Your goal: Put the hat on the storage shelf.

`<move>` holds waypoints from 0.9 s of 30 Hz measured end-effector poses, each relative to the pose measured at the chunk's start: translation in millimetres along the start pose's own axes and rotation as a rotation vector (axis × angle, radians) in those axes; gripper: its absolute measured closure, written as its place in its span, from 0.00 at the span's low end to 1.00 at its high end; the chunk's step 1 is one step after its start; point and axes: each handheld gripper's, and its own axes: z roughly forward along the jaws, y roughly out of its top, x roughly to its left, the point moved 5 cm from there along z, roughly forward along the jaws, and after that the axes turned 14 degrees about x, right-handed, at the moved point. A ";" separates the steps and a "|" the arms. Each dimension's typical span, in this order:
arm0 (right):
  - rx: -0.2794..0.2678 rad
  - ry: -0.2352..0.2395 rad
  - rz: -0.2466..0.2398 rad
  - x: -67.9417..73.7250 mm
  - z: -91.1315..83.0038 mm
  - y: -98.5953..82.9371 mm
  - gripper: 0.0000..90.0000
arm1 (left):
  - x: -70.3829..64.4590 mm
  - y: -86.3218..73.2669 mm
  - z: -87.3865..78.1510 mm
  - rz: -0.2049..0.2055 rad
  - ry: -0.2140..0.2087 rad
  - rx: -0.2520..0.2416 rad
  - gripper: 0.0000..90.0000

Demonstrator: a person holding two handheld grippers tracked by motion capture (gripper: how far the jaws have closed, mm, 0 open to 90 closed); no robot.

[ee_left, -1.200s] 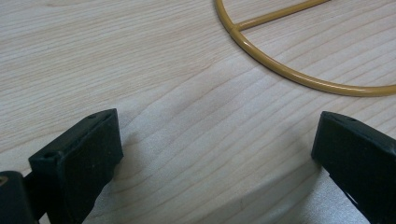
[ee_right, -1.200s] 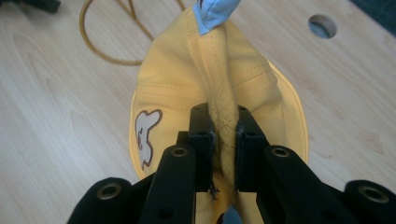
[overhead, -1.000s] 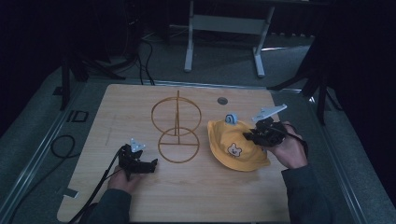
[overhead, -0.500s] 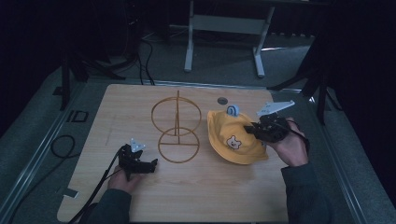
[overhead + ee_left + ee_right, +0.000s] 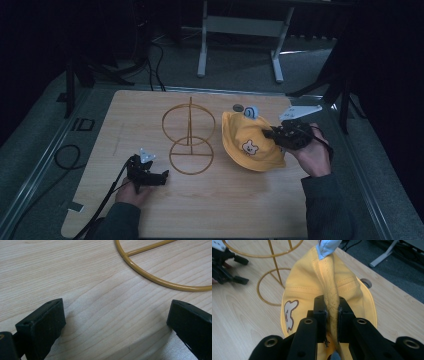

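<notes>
While the left gripper rests low on the wooden table at its near left, its jaws stand wide apart with bare wood between them, pointing toward the base ring of the gold wire stand; that stand rises mid-table, a lower ring flat on the wood, an upright rod, and a second ring higher up; just right of it the yellow hat hangs tilted, lifted clear of the table on its right side, its bear-face patch facing the person and its pale blue tab at the far, upper end; the right gripper is clamped on a bunched fold of the hat's fabric, the fold running away from the jaws toward the blue tab; no readable writing shows on the hat.
</notes>
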 end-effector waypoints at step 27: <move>-0.173 0.027 0.038 -3.4 -26.4 16.4 0.91 | 0.0 0.0 -0.1 0.000 -0.001 0.001 0.02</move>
